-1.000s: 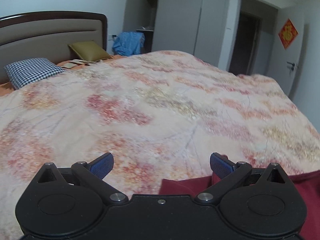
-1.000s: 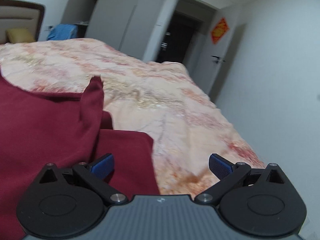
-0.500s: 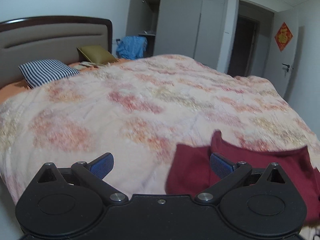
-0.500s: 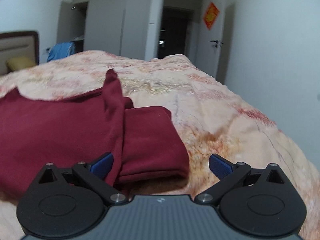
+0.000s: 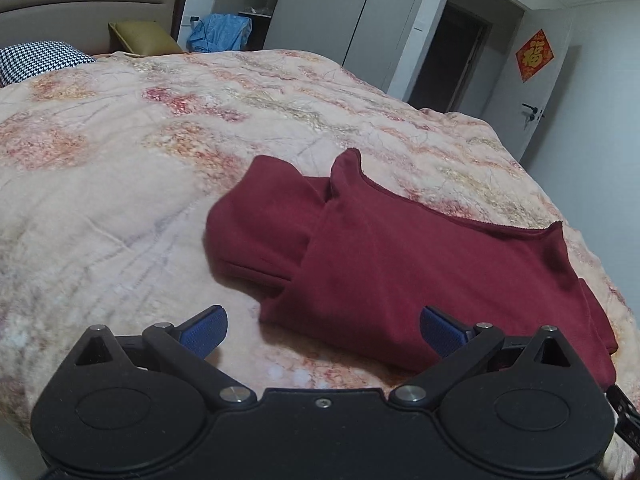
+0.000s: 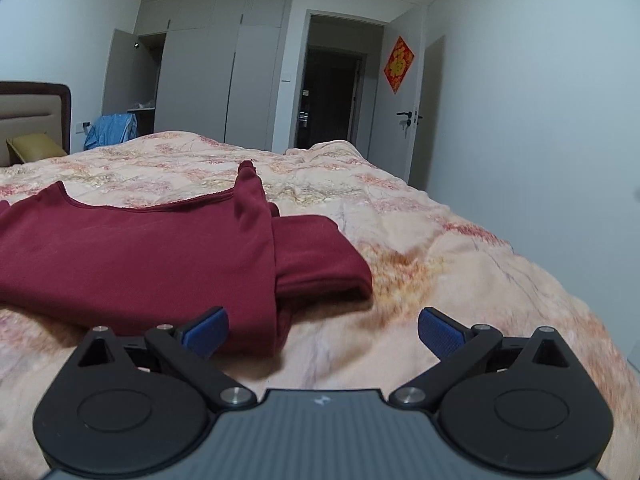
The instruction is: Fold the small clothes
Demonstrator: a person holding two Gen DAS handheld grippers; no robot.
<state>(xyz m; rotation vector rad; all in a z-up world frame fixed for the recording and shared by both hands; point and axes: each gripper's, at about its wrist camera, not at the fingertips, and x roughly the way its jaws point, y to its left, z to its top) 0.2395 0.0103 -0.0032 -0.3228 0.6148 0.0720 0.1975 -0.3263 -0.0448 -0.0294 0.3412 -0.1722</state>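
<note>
A dark red top (image 5: 420,248) lies partly folded on the floral bedspread (image 5: 140,184), its left sleeve tucked under the body. My left gripper (image 5: 322,330) is open just short of the garment's near edge, nothing between its blue pads. In the right wrist view the same red top (image 6: 140,252) spreads across the left, a folded sleeve sticking out to the right. My right gripper (image 6: 322,330) is open in front of the garment's near right corner, holding nothing.
The bed's headboard (image 5: 80,4) stands at the back left with a checked pillow (image 5: 36,60) and an olive cushion (image 5: 140,38). A blue cloth (image 5: 220,34) lies by the wardrobe (image 6: 224,72). A doorway (image 6: 332,80) and a white wall (image 6: 540,120) stand at the right.
Both grippers have pulled back from the red top, which now shows nearly whole in both views. Both stayed open and empty; the garment lies still.
</note>
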